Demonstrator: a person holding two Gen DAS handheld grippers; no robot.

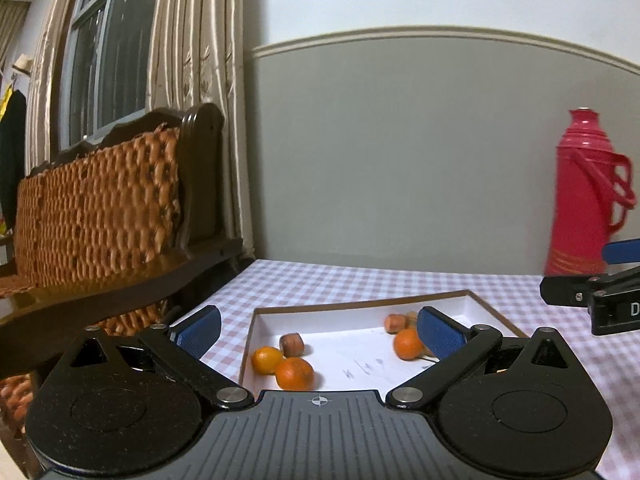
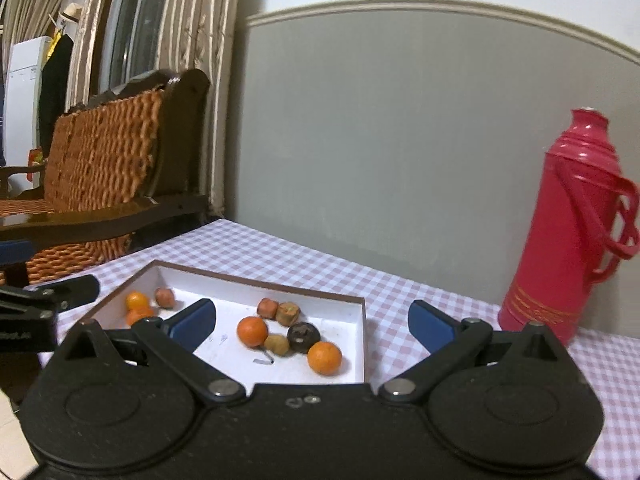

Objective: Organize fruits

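Observation:
A shallow white box with a brown rim lies on the checked tablecloth. It holds several small oranges, reddish-brown fruits and a dark round fruit. My left gripper is open and empty, above the box's near left side. My right gripper is open and empty, above the box's near right side. Each gripper shows at the edge of the other's view: the right one in the left wrist view, the left one in the right wrist view.
A red thermos stands on the table at the back right by the grey wall. A dark wooden chair with a woven wicker back stands to the left of the table, in front of curtains.

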